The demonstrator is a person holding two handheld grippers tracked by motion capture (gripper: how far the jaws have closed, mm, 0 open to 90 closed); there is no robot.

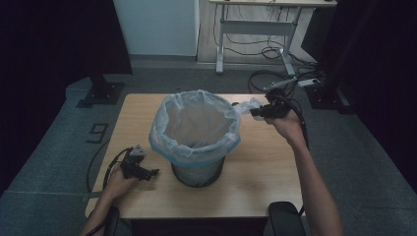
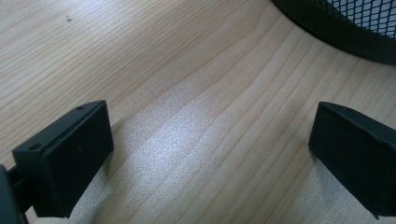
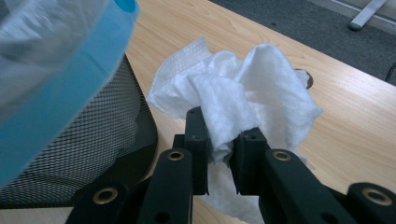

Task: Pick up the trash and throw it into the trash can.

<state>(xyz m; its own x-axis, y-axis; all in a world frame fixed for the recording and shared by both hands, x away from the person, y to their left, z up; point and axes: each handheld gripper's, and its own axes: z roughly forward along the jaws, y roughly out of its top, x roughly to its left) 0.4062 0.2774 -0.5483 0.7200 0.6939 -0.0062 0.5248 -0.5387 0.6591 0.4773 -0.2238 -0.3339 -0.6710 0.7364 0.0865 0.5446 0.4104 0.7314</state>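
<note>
A crumpled white paper towel [image 3: 243, 93], soft and faintly embossed with a quilted grain, is pinched between the two black jaws of the right gripper [image 3: 219, 154], its folds bunching up above the jaw tips and a tail hanging below them. In the high view the right gripper [image 1: 255, 113] holds that towel [image 1: 248, 106] in the air just right of the rim of a black wire-mesh wastebasket [image 1: 198, 173], over the far right part of the table. The basket is round with fine diamond mesh walls and a solid dark base ring, and it is lined with a thin translucent plastic bag [image 1: 195, 123] whose pale blue edge folds over the rim in wrinkled gathers. The left gripper [image 1: 147, 173] sits low over the near left part of the light wooden table [image 1: 265, 182], its matte black blocky jaws spread wide with nothing between them, and the basket's base curves past at the far right of its own view. The tabletop shows straight pale grain with a slight sheen. Beyond it lie grey carpet, dark curtains at both sides, and a white-legged desk [image 1: 255, 24] with loose cables [image 1: 275, 54] on the floor.
</note>
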